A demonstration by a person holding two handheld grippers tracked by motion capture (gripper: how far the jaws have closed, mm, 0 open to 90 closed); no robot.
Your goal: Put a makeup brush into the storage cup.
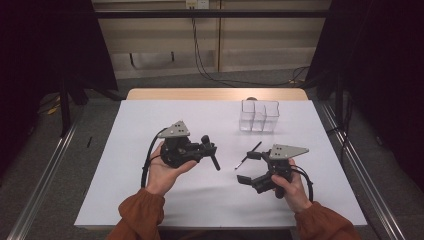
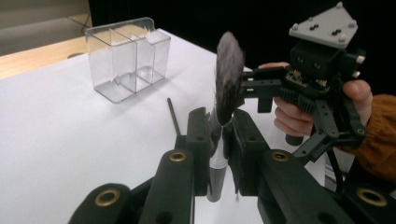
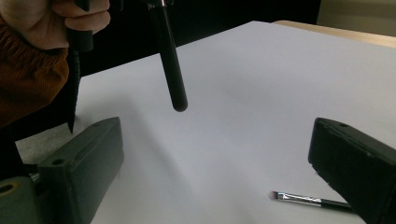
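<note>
White table (image 1: 150, 200), dark curtains behind. Large black-handled makeup brush with grey bristle head (image 2: 229, 74) is clamped at its ferrule in the left gripper (image 2: 219, 126), lifted off the table. Thin black brush (image 1: 248, 154) lies on the table near the right gripper (image 1: 248, 167), whose jaws stand wide apart, empty. Clear plastic compartmented organiser (image 1: 258, 116) stands farther back, empty; judged: neither brush stowed yet.

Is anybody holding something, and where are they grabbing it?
The left gripper holds a fluffy brush by its neck, just under the bristles. The right gripper is open and holds nothing.
</note>
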